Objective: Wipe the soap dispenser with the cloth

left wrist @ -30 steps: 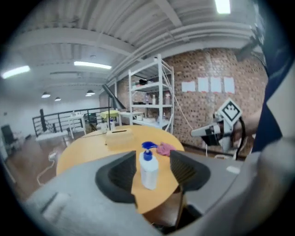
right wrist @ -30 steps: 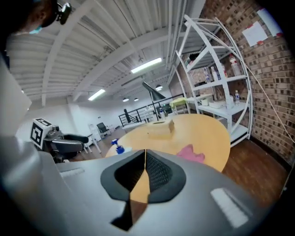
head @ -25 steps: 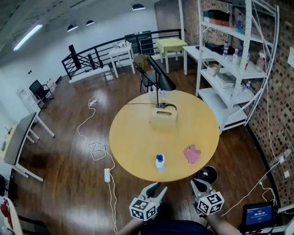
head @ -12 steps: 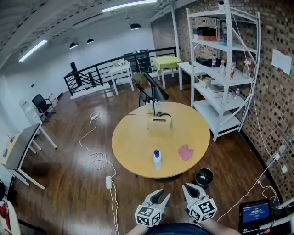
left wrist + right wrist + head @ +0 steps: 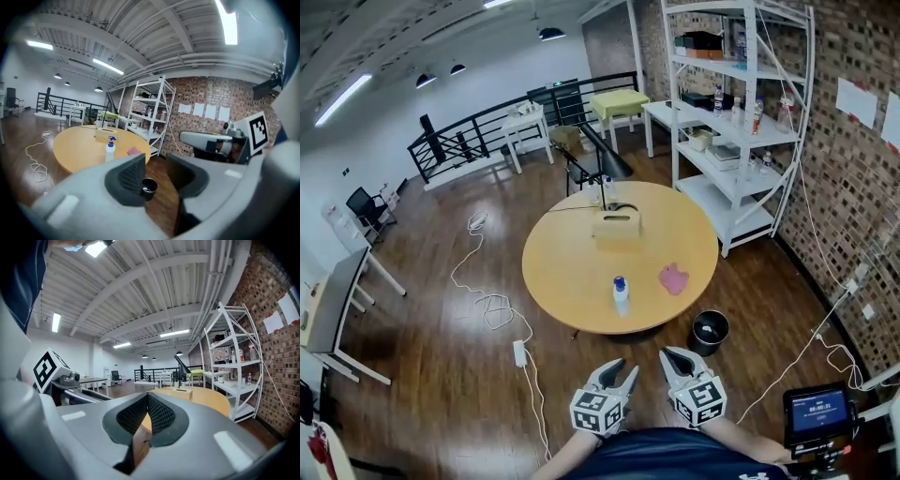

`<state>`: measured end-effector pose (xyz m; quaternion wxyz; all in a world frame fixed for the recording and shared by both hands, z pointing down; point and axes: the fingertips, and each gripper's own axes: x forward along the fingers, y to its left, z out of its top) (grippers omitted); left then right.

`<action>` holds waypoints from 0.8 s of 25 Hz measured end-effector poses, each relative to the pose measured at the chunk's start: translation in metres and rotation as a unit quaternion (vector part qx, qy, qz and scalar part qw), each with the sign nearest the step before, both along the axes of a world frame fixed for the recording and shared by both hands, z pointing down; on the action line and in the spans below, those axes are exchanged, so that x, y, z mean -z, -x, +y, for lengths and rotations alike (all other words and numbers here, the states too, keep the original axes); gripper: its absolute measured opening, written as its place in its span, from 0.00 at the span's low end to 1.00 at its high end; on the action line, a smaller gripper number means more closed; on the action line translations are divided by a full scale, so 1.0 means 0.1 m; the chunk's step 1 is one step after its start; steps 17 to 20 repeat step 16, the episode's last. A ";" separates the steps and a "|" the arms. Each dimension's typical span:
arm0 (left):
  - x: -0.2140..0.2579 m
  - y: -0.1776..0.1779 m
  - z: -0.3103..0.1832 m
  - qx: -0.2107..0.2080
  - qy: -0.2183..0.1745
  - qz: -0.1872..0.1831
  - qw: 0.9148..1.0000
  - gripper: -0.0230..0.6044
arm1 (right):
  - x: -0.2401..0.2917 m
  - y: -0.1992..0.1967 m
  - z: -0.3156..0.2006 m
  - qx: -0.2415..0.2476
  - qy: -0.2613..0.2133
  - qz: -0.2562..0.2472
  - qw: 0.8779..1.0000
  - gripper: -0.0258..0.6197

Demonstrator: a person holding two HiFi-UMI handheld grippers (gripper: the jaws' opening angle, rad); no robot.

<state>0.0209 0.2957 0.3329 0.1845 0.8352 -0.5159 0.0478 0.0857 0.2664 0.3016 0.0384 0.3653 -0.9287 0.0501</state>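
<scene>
The left gripper [image 5: 621, 367] is drawn nearly together, with a narrow gap between its pads and nothing in it. The right gripper [image 5: 677, 356] is fully closed, pad against pad, and also empty. Both are held low and close to the person, short of the near edge of the round table [image 5: 567, 272] and well apart from everything on it.

The soap dispenser [image 5: 621, 295] stands upright almost straight ahead of the left gripper, near the table's near rim. The pink cloth [image 5: 673, 278] lies crumpled ahead of the right gripper, just beyond and to the right of the dispenser and not touching it.

The cloth looks soft, limp and very light. It should bunch up easily, so a pinch on a raised fold near its middle would likely lift the whole piece. The dispenser is a slim plastic bottle with a blue pump head. It is probably light, smooth and easy to tip. The safer hold seems to be around its white body below the pump, which would steady it while the cloth rubs the sides.
</scene>
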 end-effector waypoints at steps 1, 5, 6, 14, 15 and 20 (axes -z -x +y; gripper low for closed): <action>0.03 0.02 0.00 0.000 -0.005 -0.001 1.000 0.25 | 0.03 -0.02 -0.02 -0.006 0.000 -0.002 1.000 0.06; 0.16 0.04 0.02 0.002 -0.019 0.004 1.000 0.25 | 0.13 -0.15 -0.06 -0.025 0.004 -0.009 1.000 0.06; 0.17 0.04 0.03 0.002 -0.020 0.003 1.000 0.25 | 0.15 -0.18 -0.06 -0.028 0.005 -0.011 1.000 0.06; 0.16 0.01 0.14 -0.011 -0.016 -0.002 1.000 0.25 | 0.01 -0.27 0.06 -0.046 0.031 -0.013 0.998 0.06; 0.16 0.02 0.15 -0.011 -0.017 0.000 1.000 0.26 | 0.00 -0.25 0.07 -0.046 0.031 -0.012 0.998 0.06; 0.16 0.03 0.16 -0.011 -0.018 0.001 1.000 0.25 | -0.01 -0.23 0.09 -0.045 0.032 -0.011 0.998 0.06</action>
